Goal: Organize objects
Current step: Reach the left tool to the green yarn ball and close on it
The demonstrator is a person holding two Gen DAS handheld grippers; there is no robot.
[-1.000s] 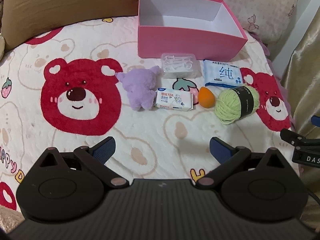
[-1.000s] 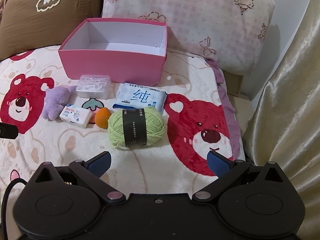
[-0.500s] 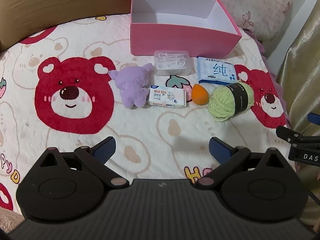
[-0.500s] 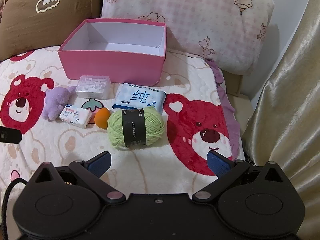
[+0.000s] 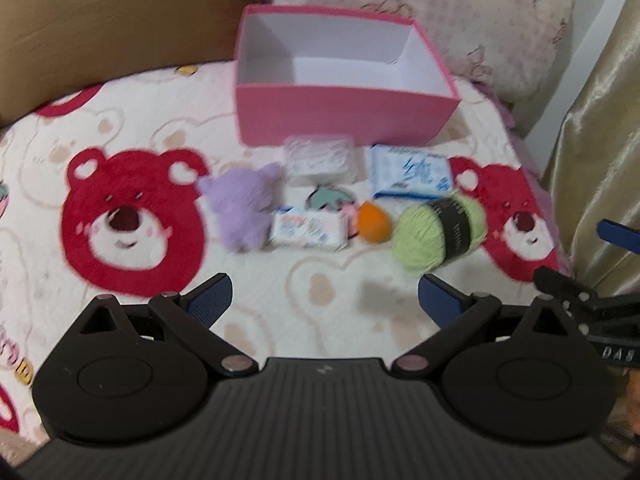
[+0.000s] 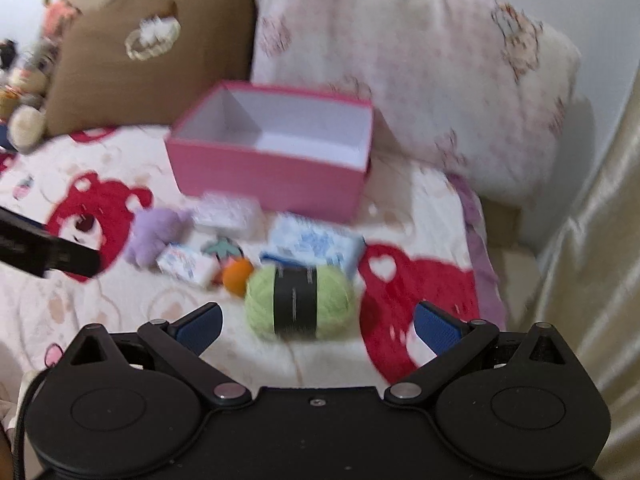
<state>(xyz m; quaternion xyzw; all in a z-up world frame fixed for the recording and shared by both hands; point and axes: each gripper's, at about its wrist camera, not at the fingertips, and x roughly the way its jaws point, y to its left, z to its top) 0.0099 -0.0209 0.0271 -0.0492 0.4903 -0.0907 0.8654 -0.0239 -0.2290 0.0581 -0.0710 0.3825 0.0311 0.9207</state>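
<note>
Left wrist view is a bit blurry, but the layout is easy enough to read. The left tool (image 5: 325, 294) hangs over the bear-print blanket (image 5: 132, 216) with its blue fingers spread wide and nothing between them. Ahead sits the pink box (image 5: 344, 118), open on top with a white inside and nothing in it that can be made out. Just in front of the box are a clear plastic case (image 5: 320, 160) and a blue-and-white wipes pack (image 5: 412, 174). Nearer the camera there's a row: purple plush (image 5: 244, 208), small tissue pack (image 5: 308, 232), orange sponge (image 5: 374, 224) and a green yarn ball (image 5: 438, 236) with a black band around it. The plush and the tissue pack look to be touching.

In the right wrist view, the right tool (image 6: 318, 328) is also spread apart and holding nothing, with the yarn ball (image 6: 298, 300) sitting on the blanket between its fingers and just ahead of them. The orange sponge (image 6: 237, 276) is right beside the yarn. A brown cushion (image 6: 152, 64) and a pink-patterned pillow (image 6: 400, 76) stand behind the box (image 6: 272, 176).
</note>
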